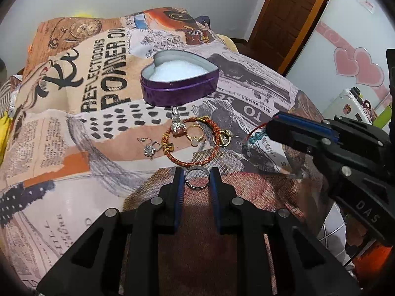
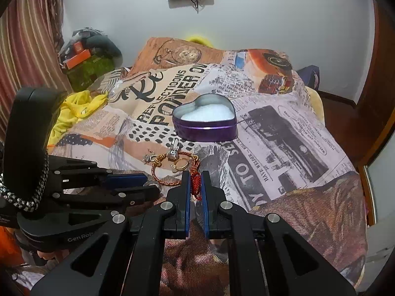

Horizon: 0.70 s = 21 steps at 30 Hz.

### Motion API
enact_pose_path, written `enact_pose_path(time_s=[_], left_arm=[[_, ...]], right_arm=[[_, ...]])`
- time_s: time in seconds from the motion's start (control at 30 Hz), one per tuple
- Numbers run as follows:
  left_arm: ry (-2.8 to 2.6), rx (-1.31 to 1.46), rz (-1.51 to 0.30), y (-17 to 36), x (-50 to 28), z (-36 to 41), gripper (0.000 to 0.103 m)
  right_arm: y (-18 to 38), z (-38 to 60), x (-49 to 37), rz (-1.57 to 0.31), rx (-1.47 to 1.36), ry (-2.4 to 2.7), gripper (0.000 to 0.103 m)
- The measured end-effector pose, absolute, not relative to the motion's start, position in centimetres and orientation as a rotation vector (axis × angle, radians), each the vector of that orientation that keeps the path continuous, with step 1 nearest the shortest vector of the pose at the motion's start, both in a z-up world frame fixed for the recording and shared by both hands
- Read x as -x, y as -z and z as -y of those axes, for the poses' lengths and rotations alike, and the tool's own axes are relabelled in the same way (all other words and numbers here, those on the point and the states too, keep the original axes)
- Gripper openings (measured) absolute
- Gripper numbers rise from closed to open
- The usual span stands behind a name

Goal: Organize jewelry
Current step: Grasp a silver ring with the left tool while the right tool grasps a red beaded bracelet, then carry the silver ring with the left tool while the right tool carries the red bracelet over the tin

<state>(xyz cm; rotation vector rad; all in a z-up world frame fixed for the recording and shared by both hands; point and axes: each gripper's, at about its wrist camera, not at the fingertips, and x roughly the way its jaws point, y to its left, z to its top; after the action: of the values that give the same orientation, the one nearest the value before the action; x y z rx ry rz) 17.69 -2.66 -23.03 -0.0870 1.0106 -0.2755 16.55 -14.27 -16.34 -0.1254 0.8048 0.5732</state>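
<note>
A printed woven cloth (image 1: 74, 128), coarse in texture and covered with newspaper-style lettering and orange patches, drapes over the work surface. On it stands a heart-shaped tin (image 1: 180, 87) with glossy purple metal walls, a bare silvery inside rim and a white, grainy foam lining; it is open, with no lid in sight. Just in front of the tin lies a loose cluster of jewelry: a braided red-and-gold cord bracelet (image 1: 190, 159) curved in a rough circle, a thin gold ring (image 1: 195, 135) with a pale stone lying inside that circle, a small silvery sparkling charm (image 1: 177, 123) touching the bracelet's far side, a gold clasp piece (image 1: 225, 138) at its right, and a silver hook earring (image 1: 149, 148) just to its left. The left gripper (image 1: 197, 180) has its black fingers with blue ribbed pads apart, flanking a plain silver band ring (image 1: 196, 178) that lies flat on the cloth; whether the pads touch the ring is hard to tell. The right gripper (image 2: 196, 185) has its pads drawn close and clamped on a red beaded cord (image 2: 196, 185), a knotted, bumpy strand whose lower end is hidden between the pads. In the left wrist view a thin red thread with a teal knotted piece trails from the right gripper's tip, its far end cut off behind the black housing. Yellow fabric (image 2: 76, 108) lies bunched at the cloth's left edge.
</note>
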Motion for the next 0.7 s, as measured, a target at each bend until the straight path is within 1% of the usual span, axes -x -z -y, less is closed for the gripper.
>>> enact_pose_path(time_s=[0.7], left_arm=[[0.21,0.069,-0.778,14.3,-17.7,0.5,0.02]], right_arm=[[10.5,14.2,-16.4,-0.639,0.12,-0.536,0.007]])
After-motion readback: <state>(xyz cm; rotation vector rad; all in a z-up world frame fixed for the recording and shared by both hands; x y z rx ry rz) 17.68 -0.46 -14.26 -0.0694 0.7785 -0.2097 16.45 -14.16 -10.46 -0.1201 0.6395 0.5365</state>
